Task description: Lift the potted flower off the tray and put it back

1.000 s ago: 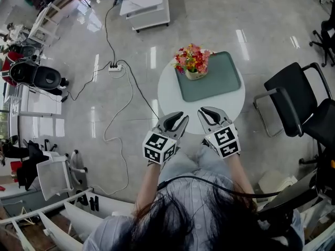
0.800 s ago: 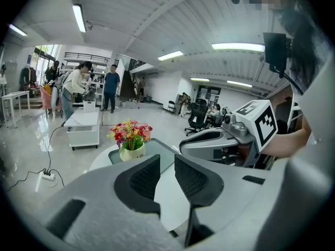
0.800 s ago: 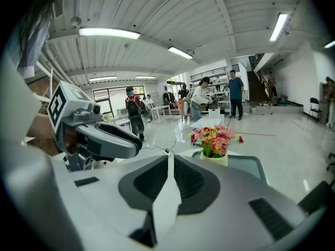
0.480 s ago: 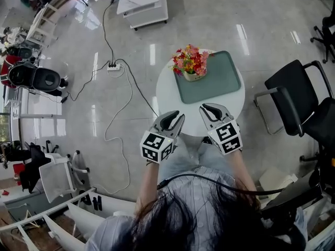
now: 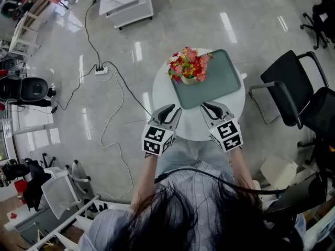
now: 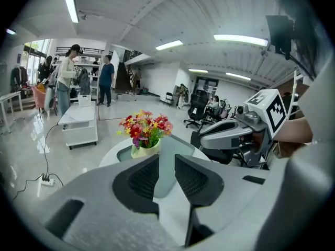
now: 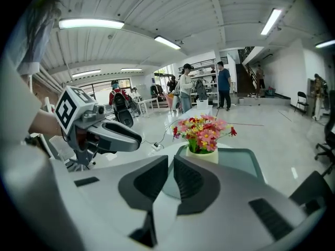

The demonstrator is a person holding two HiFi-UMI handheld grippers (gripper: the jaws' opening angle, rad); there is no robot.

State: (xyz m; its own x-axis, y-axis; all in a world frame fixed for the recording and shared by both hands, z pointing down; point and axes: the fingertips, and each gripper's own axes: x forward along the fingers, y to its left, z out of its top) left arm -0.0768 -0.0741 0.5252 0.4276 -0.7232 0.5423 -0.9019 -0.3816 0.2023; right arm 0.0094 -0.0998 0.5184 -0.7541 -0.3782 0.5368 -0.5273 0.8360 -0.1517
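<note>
Head view, looking steeply down. A round white worktop carries a green tray. The potted flower stands upright on the tray's left end, its red, pink and yellow blooms spreading over the tray's edge.

The left gripper and the right gripper hover side by side over the worktop's near edge, both pointing towards the pot. Each has its fingers drawn together, with nothing between them. Only bare worktop and bare tray lie between the fingers and the pot.

Surroundings: a black chair stands just right of the worktop. A power strip lies on the glossy floor to the left, and its cable trails past the worktop. A white cabinet stands farther off. The left gripper view shows people standing in the background.
</note>
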